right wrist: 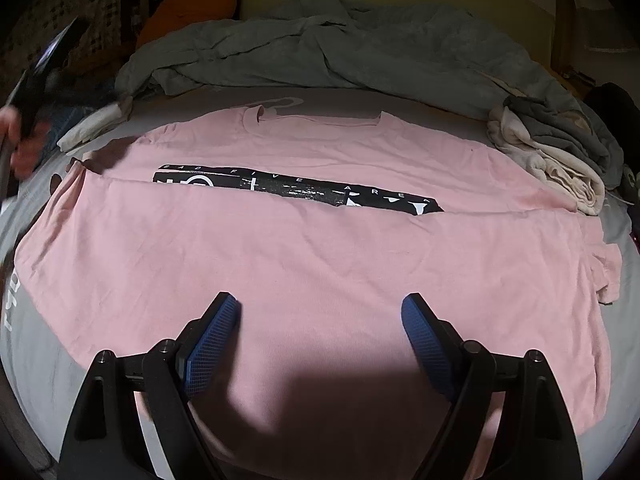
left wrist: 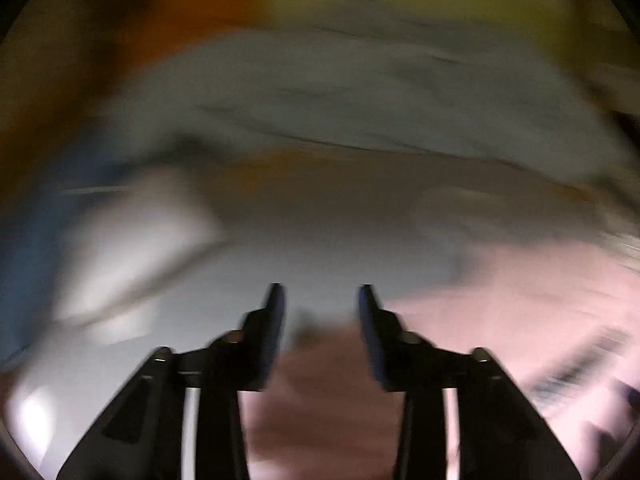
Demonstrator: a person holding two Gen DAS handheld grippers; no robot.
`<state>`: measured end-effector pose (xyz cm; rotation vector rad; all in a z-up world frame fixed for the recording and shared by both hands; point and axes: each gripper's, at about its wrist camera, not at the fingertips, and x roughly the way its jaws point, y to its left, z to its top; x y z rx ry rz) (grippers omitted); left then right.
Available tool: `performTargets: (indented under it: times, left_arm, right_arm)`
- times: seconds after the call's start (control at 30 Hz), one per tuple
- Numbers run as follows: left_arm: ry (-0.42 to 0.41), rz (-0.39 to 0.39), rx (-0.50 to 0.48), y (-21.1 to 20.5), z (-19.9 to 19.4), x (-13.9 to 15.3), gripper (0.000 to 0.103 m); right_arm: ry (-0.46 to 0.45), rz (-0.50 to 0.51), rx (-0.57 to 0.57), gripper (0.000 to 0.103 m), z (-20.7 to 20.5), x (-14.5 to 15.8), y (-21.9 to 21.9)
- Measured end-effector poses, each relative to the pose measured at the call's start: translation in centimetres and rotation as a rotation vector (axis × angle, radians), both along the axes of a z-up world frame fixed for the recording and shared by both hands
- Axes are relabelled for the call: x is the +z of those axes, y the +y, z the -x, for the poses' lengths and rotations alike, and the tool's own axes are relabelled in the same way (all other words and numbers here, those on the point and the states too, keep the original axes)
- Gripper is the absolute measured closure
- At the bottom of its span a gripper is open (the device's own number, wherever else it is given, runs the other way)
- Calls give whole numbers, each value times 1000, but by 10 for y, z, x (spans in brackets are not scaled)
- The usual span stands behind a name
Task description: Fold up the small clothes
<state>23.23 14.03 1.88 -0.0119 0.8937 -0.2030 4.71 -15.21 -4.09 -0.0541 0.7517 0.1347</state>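
A pink T-shirt [right wrist: 304,256] with a black print band lies flat on the grey bed sheet [right wrist: 44,332]. Its near part is folded up over the lower edge of the print. My right gripper [right wrist: 320,312] hovers open just above the near half of the shirt, with nothing between its blue pads [right wrist: 212,344]. The left wrist view is heavily blurred. There my left gripper [left wrist: 322,300] has its jaws apart over grey sheet, with the pink shirt [left wrist: 500,312] to its right and nothing gripped. In the right wrist view the left gripper [right wrist: 52,52] is a dark blur at the far left, held in a hand [right wrist: 24,152].
A crumpled grey blanket [right wrist: 360,52] fills the far side of the bed. A pile of cream and grey clothes [right wrist: 560,160] sits at the right, by the shirt's sleeve. A white cloth [right wrist: 92,128] lies at the left and an orange cushion [right wrist: 192,4] at the back.
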Motion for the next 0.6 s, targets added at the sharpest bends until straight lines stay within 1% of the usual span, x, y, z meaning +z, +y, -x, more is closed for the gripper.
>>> performTargets:
  times: [0.03, 0.07, 0.1, 0.2, 0.23, 0.27, 0.3, 0.33, 0.37, 0.4, 0.43, 0.47, 0.5, 0.57, 0.6]
  left_arm:
    - [67, 68, -95, -11, -12, -6, 59]
    - [119, 89, -139, -21, -23, -12, 59]
    - [153, 42, -139, -35, -35, -20, 60]
    - [213, -96, -147, -62, -57, -43, 61]
    - [240, -116, -138, -64, -65, -51, 61]
    - [270, -102, -139, -63, -69, -59, 65]
    - [292, -67, -155, -62, -70, -65, 77]
    - [297, -31, -193, -60, -69, -68, 91]
    - [303, -14, -211, -57, -70, -68, 97]
    - [288, -8, -199, -53, -68, -66, 98]
    - [263, -30, -172, -51, -66, -63, 98]
    - [228, -72, -126, -46, -66, -60, 98]
    - [216, -75, -87, -40, -68, -59, 98]
    - [233, 6, -27, -23, -76, -60, 97]
    - [238, 13, -17, -21, -77, -62, 97]
  right_arm:
    - [1, 0, 0, 17, 0, 0, 0]
    - [2, -2, 0, 17, -1, 0, 0]
    - [5, -5, 1, 17, -1, 0, 0]
    - [11, -15, 2, 17, -2, 0, -1]
    - [11, -16, 3, 17, -2, 0, -1]
    - [11, -16, 4, 17, -2, 0, -1]
    - [11, -14, 7, 17, -3, 0, -1]
    - [10, -12, 8, 17, -3, 0, -1]
    - [10, -14, 9, 17, -4, 0, -1]
    - [12, -17, 8, 17, -4, 0, -1]
    - [13, -20, 8, 17, -4, -1, -2]
    - [14, -24, 8, 17, -4, -1, -2]
    - [15, -26, 9, 17, -5, -1, -3]
    - [14, -21, 6, 17, -5, -1, -2]
    - [14, -16, 5, 17, -5, -1, -1]
